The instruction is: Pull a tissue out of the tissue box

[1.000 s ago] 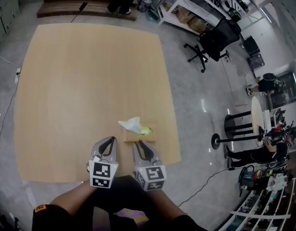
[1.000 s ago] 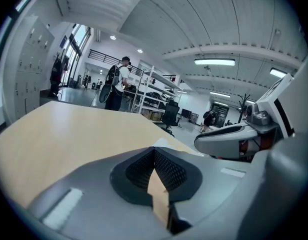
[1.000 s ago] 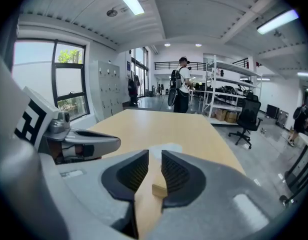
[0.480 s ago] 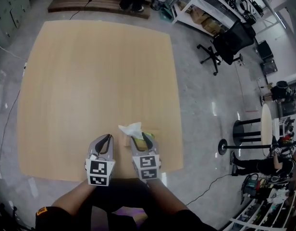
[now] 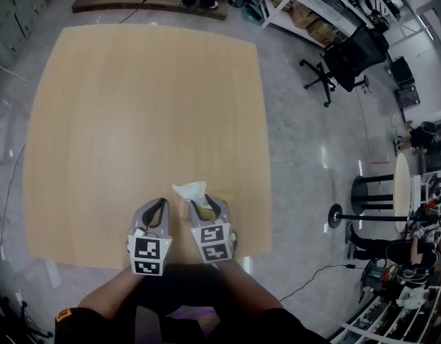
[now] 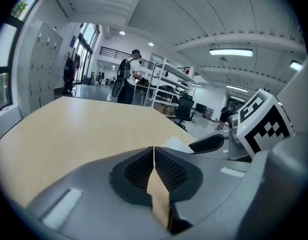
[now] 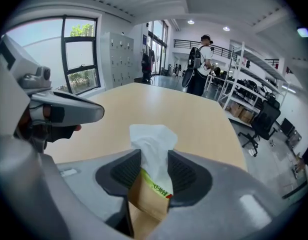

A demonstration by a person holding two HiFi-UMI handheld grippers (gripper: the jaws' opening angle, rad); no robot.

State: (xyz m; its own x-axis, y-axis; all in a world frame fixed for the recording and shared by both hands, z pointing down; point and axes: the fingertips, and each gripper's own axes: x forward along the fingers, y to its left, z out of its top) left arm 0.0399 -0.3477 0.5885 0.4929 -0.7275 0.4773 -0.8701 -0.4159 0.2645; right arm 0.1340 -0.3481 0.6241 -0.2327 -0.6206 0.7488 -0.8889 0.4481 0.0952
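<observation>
pale wooden desk, grey workshop floor. tissue stands between the parted jaws of the right tool. left tool is closed.

light: bright, even overhead | glare: glossy floor | edges: fisheye bend, dark corners

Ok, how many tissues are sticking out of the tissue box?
1. One white tissue stands up from the tissue box by the table's near edge, between the open jaws of the right hand-held gripper. More may be hidden inside.
</observation>
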